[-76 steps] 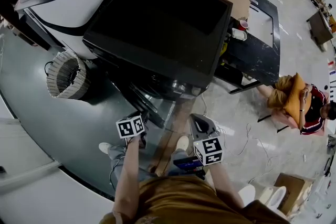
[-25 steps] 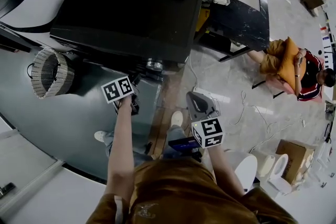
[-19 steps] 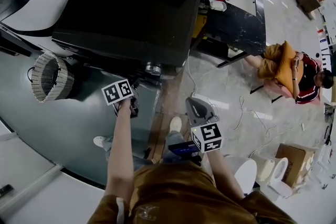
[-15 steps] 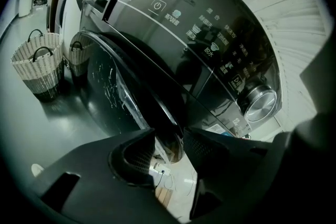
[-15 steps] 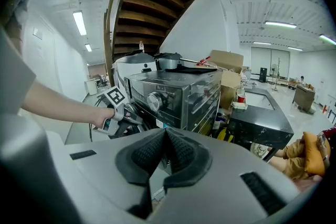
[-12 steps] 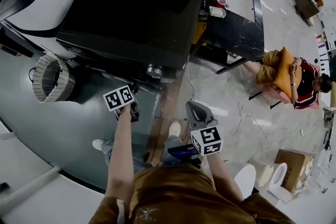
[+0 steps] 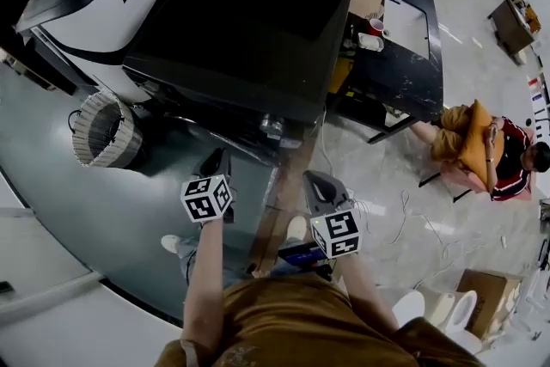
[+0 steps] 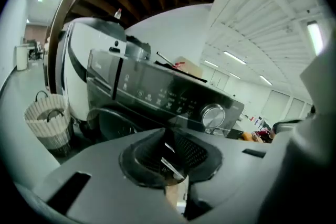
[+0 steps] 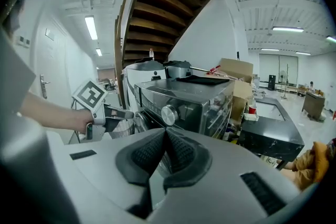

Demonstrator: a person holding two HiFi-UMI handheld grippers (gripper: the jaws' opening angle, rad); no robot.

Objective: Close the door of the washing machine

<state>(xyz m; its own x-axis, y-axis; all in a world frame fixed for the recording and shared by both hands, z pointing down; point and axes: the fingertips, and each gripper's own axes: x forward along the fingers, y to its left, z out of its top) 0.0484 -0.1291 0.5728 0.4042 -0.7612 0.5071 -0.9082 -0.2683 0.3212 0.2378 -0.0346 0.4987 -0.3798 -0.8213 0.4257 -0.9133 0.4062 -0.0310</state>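
One washer (image 7: 249, 39), door (image 8: 111, 122) faces person (image 7: 284, 322), L tongs (image 8: 165, 136) just closing, tips together, nothing between, R tongs (image 9: 164, 131) shut, empty

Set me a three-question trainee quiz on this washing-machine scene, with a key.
1. True or false: the wicker basket stands on top of the black washing machine.
2. In the right gripper view, the right hand-held gripper is: A) wide open; B) shut, with nothing between the pads; C) clamped on a cup.
3. Fill in: the cup on the black table to the right of the washing machine is ____.
Key: 1 false, it stands on the floor beside the machine. 2 B. 3 red.
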